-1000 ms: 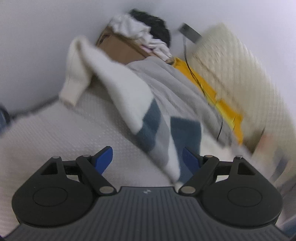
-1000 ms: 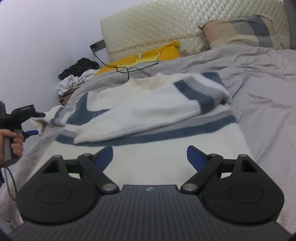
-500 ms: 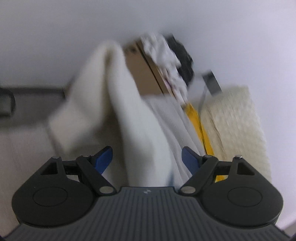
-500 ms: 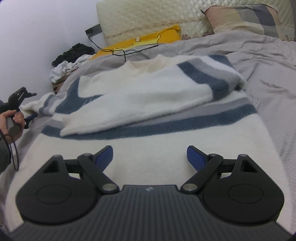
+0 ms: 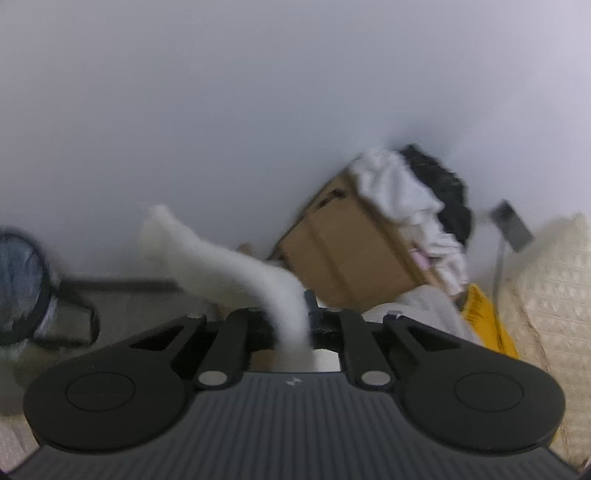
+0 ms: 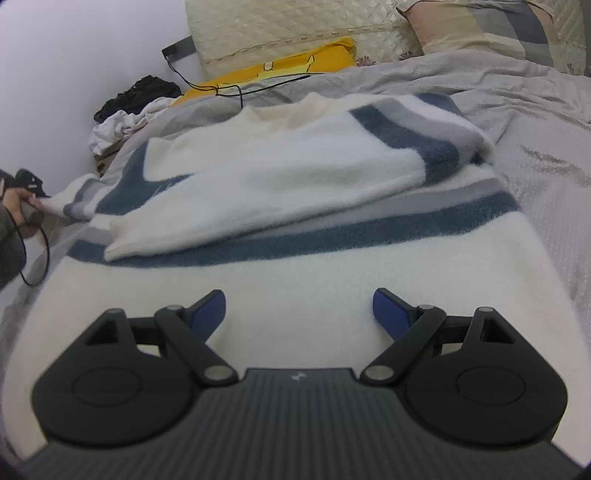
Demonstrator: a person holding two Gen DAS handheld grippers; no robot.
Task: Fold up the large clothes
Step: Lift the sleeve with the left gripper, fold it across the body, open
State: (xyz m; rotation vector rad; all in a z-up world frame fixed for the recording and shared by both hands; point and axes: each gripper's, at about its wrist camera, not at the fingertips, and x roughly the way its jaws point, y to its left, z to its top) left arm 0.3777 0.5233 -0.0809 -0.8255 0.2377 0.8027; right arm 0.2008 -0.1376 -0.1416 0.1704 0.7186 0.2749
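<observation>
A large fluffy white sweater (image 6: 295, 177) with blue and grey stripes lies spread on the bed, one sleeve folded across its body. My right gripper (image 6: 299, 306) hovers open just above the sweater's white lower part, with nothing between its fingers. My left gripper (image 5: 295, 317) is shut on the other white sleeve (image 5: 229, 262), whose cuff sticks out past the jaws toward the wall. In the right wrist view the left gripper (image 6: 26, 181) and the person's hand (image 6: 18, 206) sit at the bed's far left edge, at the sleeve's end.
A cardboard box (image 5: 351, 251) topped with white and black clothes (image 5: 402, 192) stands by the wall. A yellow cloth (image 6: 280, 66), a black cable (image 6: 240, 88), a cream quilted headboard (image 6: 295, 26) and a pillow (image 6: 491, 29) lie beyond the sweater. Grey bedding (image 6: 546, 147) spreads right.
The left gripper has swung toward the wall and closed on the white sleeve. The right gripper has come a little lower and closer to the sweater, still open.
</observation>
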